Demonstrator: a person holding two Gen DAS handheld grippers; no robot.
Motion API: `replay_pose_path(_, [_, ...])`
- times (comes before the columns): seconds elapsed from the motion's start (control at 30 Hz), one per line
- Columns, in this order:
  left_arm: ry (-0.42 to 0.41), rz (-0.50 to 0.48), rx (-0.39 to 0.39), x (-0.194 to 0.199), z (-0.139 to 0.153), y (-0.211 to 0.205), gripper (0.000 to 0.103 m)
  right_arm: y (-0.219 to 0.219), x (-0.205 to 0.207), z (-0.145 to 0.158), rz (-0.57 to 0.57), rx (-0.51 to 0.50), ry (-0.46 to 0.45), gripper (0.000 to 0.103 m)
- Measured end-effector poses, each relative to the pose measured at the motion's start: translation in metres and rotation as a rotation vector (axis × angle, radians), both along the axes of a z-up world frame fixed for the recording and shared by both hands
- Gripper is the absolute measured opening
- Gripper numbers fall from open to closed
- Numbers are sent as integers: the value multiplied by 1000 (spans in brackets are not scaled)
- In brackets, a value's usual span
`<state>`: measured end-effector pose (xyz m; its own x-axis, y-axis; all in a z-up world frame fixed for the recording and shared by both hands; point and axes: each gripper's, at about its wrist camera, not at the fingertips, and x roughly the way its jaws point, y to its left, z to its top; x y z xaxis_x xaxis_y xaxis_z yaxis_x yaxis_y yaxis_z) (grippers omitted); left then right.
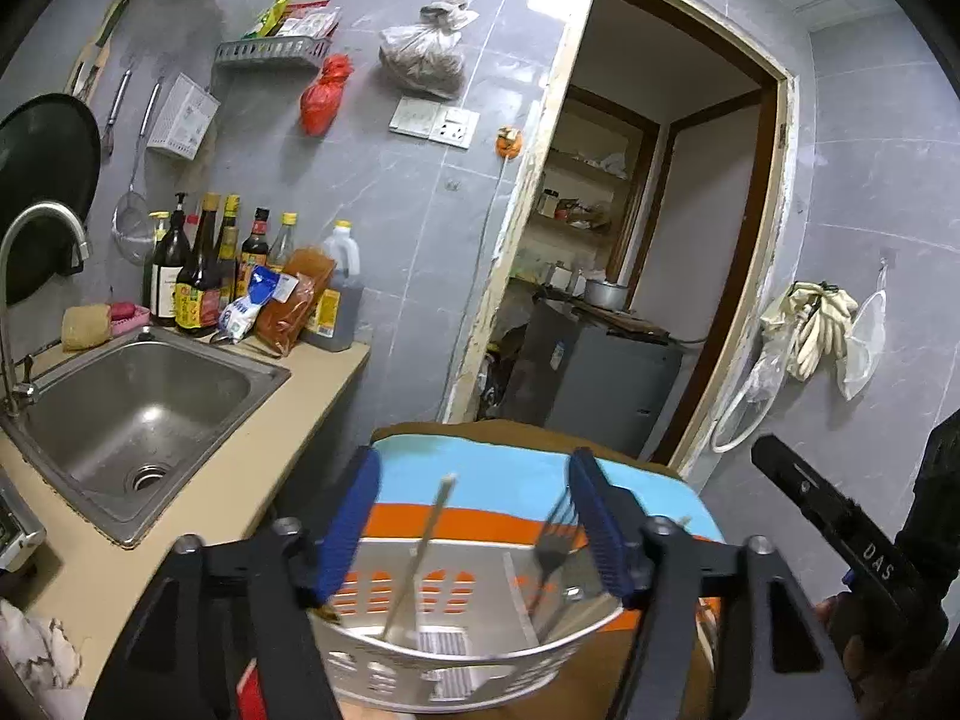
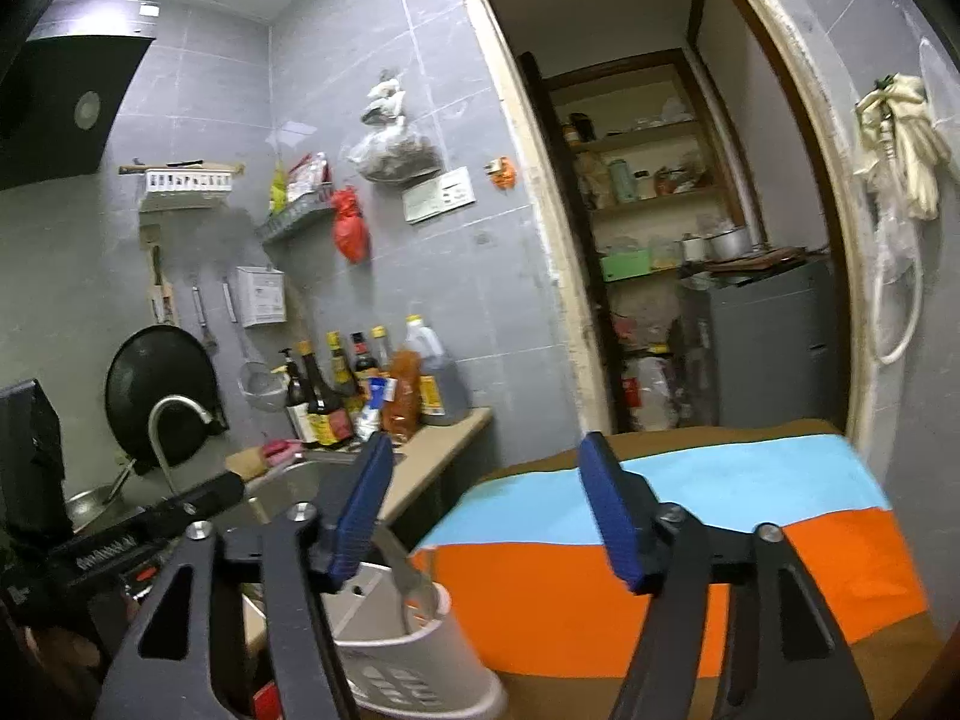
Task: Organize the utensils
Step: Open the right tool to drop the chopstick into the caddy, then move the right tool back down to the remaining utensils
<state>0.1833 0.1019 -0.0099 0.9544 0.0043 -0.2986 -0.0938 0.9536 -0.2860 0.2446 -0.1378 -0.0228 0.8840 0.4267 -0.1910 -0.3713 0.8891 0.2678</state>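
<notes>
Both grippers are wide open right now with nothing pinched in either one. The left gripper (image 1: 474, 516) hangs right over the white caddy (image 1: 462, 654), blue pads either side of it and not touching anything. The right gripper (image 2: 486, 516) is off toward the caddy's right, looking over bare cloth (image 2: 600, 570).

The caddy sits at the near left corner of the table, the one with the brown, orange and blue striped cloth. Inside it there's a fork (image 1: 555, 540) standing tines up on the right side, and a pale thin stick (image 1: 420, 552), probably a chopstick, leaning in the left part. The right view also shows a metal handle (image 2: 399, 564) poking out of it. Can't tell which compartment each one is in.

Further back, past the table's left edge, is the counter with the sink (image 1: 144, 402), then a row of bottles (image 1: 198, 276) against the wall.

What could go wrong, imo: the caddy is light plastic near the table edge, so an arm clipping the rim on the way out could tip it or push it off. The tall leaning stuff is also easy to snag with an open jaw and flick out. And both grippers are close together, so they could bump.
</notes>
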Motion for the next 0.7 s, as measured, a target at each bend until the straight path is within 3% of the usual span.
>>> replay_pose_path(0.3, [-24, -11, 87, -5, 21, -55, 100, -61, -20, 19, -99, -86, 13, 95])
replay_pose_path(0.4, [-25, -19, 110, -5, 21, -76, 101, -83, -25, 23, -135, -113, 15, 101])
replay_pose_path(0.7, [-35, -49, 139, 2, 12, -142, 101, -141, -35, 30, -201, -172, 5, 101])
